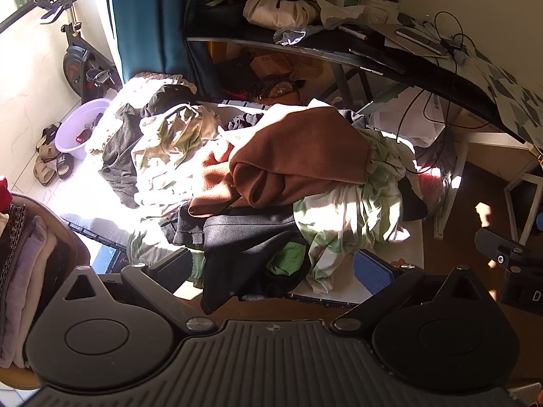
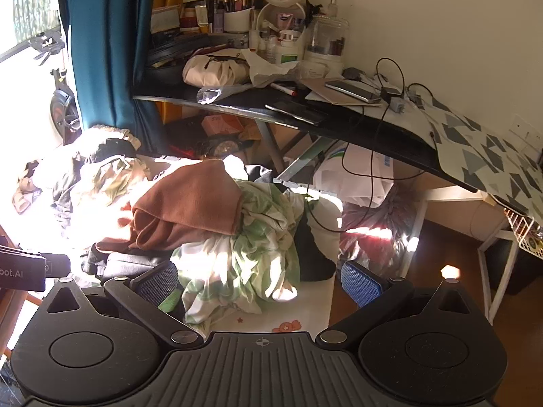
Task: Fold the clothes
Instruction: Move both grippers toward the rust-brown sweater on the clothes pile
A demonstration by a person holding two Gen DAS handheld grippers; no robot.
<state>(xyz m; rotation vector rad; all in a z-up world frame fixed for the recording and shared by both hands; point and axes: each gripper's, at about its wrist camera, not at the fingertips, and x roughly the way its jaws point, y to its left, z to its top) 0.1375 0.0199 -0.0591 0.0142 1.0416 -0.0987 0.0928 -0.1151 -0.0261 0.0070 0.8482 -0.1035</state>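
I had both tools hanging just short of the heap of clothes (image 1: 258, 176), so I judged the step to be choosing a garment; a stack of folded-looking cloth (image 1: 23, 271) sat left of the heap, though I could not tell how far along things were. The left gripper (image 1: 271, 268) stood spread wide and empty, its pads either side of the black garment (image 1: 244, 251) at the heap's near edge. The right gripper (image 2: 259, 281) was equally spread, holding nothing, over the green-and-white cloth (image 2: 251, 264). Atop the heap lay a brown garment (image 1: 298, 156). Beyond the heap stood a cluttered desk (image 2: 339, 125). Lifting one piece free needed a clean pinch on a single edge.
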